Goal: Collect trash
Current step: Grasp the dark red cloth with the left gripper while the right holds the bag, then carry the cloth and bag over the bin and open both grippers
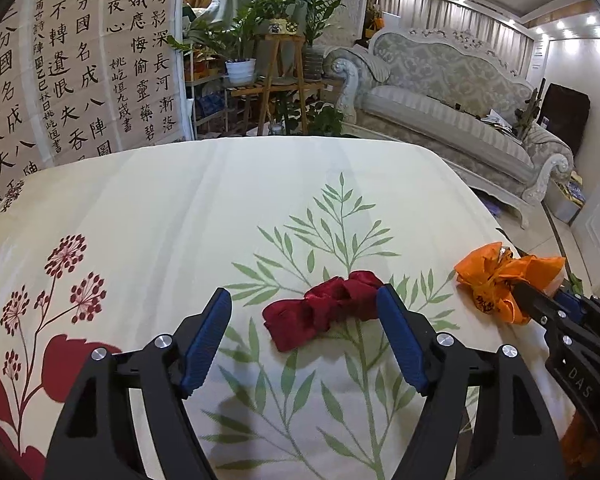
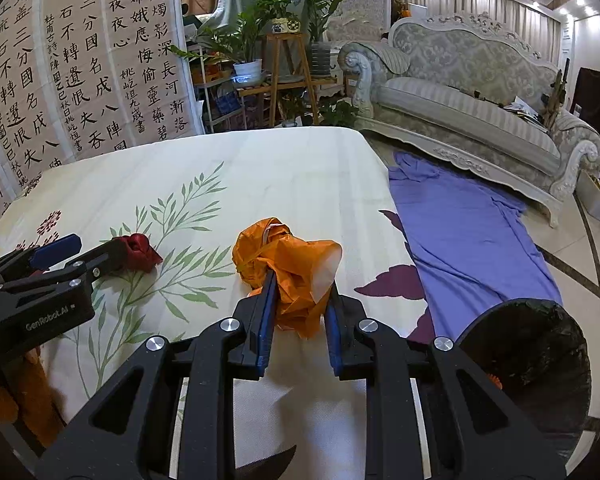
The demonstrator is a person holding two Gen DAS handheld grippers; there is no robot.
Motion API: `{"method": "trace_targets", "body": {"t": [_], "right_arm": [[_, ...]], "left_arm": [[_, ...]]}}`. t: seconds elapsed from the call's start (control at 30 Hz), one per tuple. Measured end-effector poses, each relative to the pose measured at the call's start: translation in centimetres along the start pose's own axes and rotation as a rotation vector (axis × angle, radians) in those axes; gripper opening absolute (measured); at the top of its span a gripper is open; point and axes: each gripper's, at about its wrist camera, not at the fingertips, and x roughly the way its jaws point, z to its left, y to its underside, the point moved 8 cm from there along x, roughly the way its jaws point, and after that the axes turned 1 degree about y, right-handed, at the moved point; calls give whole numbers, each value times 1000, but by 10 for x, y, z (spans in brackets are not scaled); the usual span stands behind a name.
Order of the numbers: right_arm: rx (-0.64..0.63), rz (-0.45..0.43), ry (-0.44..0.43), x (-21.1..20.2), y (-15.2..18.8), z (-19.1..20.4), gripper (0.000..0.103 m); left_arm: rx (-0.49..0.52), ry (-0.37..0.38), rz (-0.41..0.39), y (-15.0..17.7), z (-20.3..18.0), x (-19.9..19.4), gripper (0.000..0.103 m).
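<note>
1. The left gripper stands wide open and holds nothing; the red cloth lies on the bedspread between its fingers, at their tips.
2. The right gripper is clamped on the orange bag, which sits crumpled near the bed's right edge.
3. A black bin stands just beside the bed.

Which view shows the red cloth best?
The left wrist view: the whole red cloth lies crumpled on the tablecloth between the open left tongs. The right wrist view shows only one end.
</note>
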Motion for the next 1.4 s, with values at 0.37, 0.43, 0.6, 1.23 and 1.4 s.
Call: {"method": "trace_targets", "body": {"t": [0.37,0.43,0.6,1.23,1.4], "right_arm": [[2,3,-2,1,-1,0,21],[4,2,-3,1,0,0,21],[2,2,-1,1,-1,0,21],[6,-23,-25,-22,11,7,21],[14,-31,-31,-38,20,6,21]], "left_arm": [[-11,65,87,6,-2,16,30],[-17,71,84,7,-2,15,27],[-18,62,73,5,2,13,23],[-45,-11,1,16,0,-27,21],[-42,-27,-28,23,-6,-46,21]]}}
